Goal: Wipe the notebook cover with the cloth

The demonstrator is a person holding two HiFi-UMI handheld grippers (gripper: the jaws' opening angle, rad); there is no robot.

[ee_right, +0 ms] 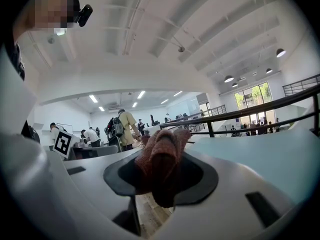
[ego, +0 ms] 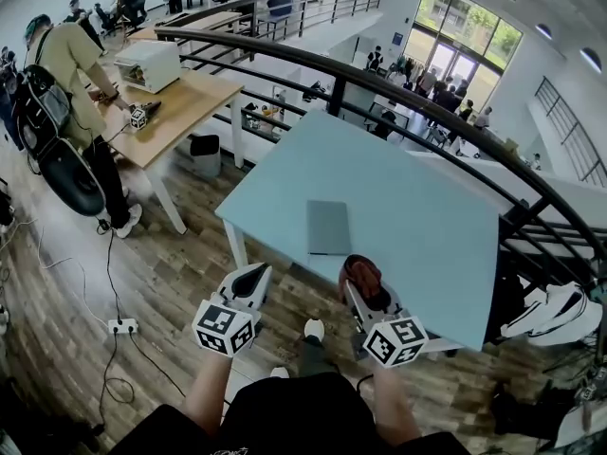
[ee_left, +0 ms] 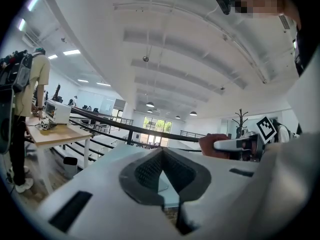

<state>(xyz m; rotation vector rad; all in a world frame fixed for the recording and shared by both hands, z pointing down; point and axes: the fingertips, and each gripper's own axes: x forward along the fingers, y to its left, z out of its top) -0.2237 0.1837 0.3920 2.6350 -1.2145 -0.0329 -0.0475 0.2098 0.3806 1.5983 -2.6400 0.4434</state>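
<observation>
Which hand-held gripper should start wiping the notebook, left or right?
Right: the right hand-held gripper is shut on the cloth, near the notebook. The left hand-held gripper holds nothing.

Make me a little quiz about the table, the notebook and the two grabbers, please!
1. True or false: the cloth lies on the notebook.
2. Which gripper holds the cloth? A the left one, B the right one, C neither.
3. Fill in: the notebook lies flat on the ___.
Key: 1 false; 2 B, the right gripper; 3 table.
</observation>
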